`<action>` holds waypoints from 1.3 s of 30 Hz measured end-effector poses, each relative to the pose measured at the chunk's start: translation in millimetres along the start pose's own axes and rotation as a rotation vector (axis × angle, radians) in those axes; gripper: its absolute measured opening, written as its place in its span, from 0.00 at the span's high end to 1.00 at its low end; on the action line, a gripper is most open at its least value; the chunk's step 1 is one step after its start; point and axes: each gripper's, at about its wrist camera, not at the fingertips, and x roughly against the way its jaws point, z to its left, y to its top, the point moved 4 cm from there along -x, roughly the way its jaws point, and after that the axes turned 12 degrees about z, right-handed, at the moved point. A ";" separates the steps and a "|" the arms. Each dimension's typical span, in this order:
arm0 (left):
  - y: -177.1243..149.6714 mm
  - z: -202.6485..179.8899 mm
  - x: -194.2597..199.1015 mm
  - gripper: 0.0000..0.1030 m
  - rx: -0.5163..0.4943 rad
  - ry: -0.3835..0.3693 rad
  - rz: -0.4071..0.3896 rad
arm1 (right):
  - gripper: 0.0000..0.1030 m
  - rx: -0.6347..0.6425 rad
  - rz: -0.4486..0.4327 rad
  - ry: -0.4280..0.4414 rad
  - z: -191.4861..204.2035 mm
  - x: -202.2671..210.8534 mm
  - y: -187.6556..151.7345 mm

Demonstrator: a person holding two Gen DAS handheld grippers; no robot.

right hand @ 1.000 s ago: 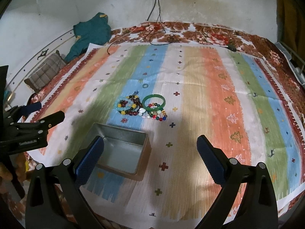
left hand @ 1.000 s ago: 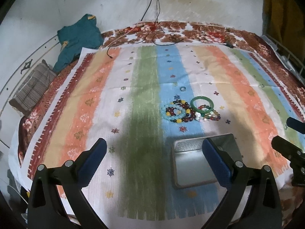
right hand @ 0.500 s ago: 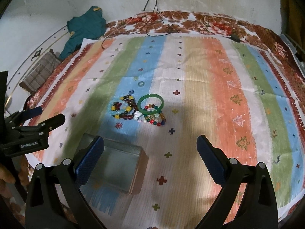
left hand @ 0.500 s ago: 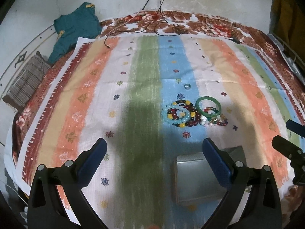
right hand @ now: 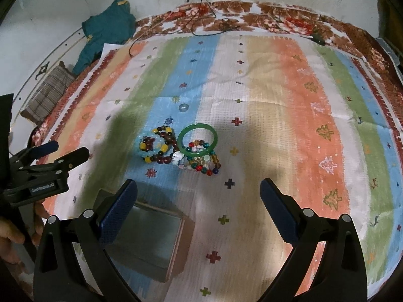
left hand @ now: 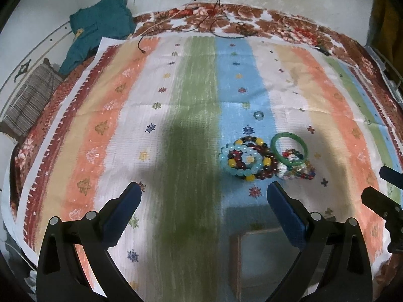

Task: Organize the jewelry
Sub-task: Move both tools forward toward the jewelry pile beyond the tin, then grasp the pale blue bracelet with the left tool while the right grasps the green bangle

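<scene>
Nearest the cameras, both grippers hang over the striped cloth (right hand: 272,105) with nothing between their fingers: the left gripper (left hand: 201,201) has its blue pads spread wide, and the right gripper (right hand: 199,196) is likewise released, its jaws far apart. In the right wrist view the left gripper appears again at the left edge, held by a hand (right hand: 15,236) low in the corner. Just beyond the fingertips lies an open metal box (right hand: 153,239), resting on the blue stripe; its near part is hidden behind the left finger of the right gripper. Past the box, on the same blue stripe and the white one beside it, the jewelry sits in a tight cluster: a light blue bead bracelet (left hand: 239,161) overlapping a dark red and yellow bead bracelet (left hand: 264,156), a green bangle (right hand: 197,141) touching them on the right, and a multicoloured bead bracelet (right hand: 201,164) partly under the bangle. A small ring (left hand: 258,115) lies alone a little farther on. At the far left edge are a teal garment (left hand: 100,32) and a folded plaid cloth (left hand: 27,100), and cables (right hand: 201,5) run down the wall.
</scene>
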 end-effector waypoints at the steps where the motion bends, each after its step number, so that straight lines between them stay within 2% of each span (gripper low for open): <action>1: 2.3 1.1 -4.1 0.05 0.004 -0.007 0.008 | 0.04 -0.002 0.003 0.000 -0.9 -2.3 1.5; 9: 15.5 3.0 -30.4 0.05 0.002 -0.037 0.054 | 0.04 -0.044 0.040 0.006 -13.4 -23.2 15.8; 13: 20.5 0.1 -40.5 0.05 -0.009 -0.043 0.072 | 0.04 -0.074 0.071 0.042 -17.7 -34.1 20.6; 23: 32.1 6.0 -71.4 0.06 0.008 -0.043 0.120 | 0.05 -0.065 0.057 -0.008 -18.5 -52.5 39.0; 27: 37.2 7.9 -80.4 0.07 0.009 -0.019 0.128 | 0.05 -0.060 0.078 -0.012 -17.7 -59.6 44.6; 31: 42.0 7.9 -92.0 0.12 0.007 -0.012 0.149 | 0.13 -0.062 0.103 -0.030 -21.7 -72.2 46.6; 39: 50.2 6.7 -111.8 0.20 0.003 0.002 0.173 | 0.17 -0.077 0.121 -0.036 -27.7 -90.1 54.0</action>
